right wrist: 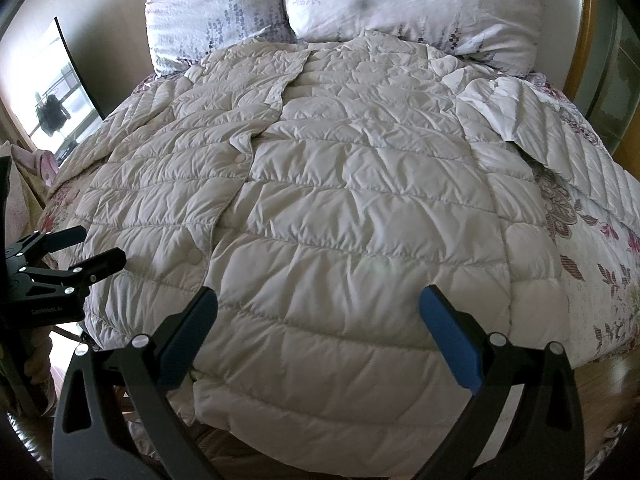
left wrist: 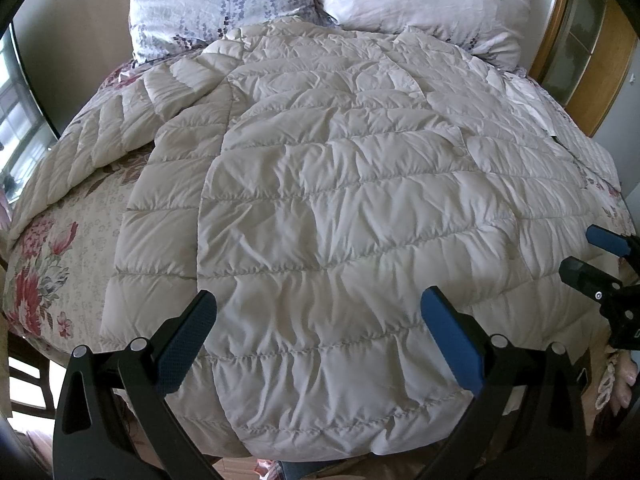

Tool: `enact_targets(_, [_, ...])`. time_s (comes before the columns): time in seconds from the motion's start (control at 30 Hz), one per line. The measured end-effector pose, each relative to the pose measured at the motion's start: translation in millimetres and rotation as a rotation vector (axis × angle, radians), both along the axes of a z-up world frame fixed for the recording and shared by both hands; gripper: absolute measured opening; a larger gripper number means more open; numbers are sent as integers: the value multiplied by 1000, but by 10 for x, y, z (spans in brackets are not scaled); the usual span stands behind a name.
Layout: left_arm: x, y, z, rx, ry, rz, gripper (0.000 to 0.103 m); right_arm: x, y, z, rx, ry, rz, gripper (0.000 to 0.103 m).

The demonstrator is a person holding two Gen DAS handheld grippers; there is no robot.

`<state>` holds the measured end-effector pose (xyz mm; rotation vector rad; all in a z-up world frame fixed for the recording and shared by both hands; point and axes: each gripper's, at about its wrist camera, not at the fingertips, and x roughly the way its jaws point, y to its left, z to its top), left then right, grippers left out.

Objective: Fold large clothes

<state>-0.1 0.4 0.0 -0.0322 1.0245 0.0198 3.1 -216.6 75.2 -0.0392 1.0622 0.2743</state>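
A large cream quilted down jacket (left wrist: pixel 340 184) lies spread front-up on the bed, collar toward the pillows, hem at the near edge; it also shows in the right wrist view (right wrist: pixel 340 200). Its left sleeve (left wrist: pixel 100 140) lies out to the left, its right sleeve (right wrist: pixel 560 136) out to the right. My left gripper (left wrist: pixel 320 304) is open and empty above the hem on the left half. My right gripper (right wrist: pixel 320 304) is open and empty above the hem on the right half. Each gripper shows in the other's view: the right (left wrist: pixel 592 256), the left (right wrist: pixel 92 252).
Two floral pillows (left wrist: pixel 224 4) (right wrist: pixel 420 4) lean at the head of the bed. A floral bedspread (left wrist: pixel 52 264) covers the bed, also shown at the right (right wrist: pixel 600 280). A window (right wrist: pixel 52 100) is on the left, a wooden frame (left wrist: pixel 560 40) on the right.
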Motion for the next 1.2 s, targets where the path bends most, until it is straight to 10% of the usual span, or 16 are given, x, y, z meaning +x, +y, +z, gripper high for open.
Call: enact_targets(1.2, [-7,26,41,3,-2,3,102,19,-38,57,23,-3,-3,101])
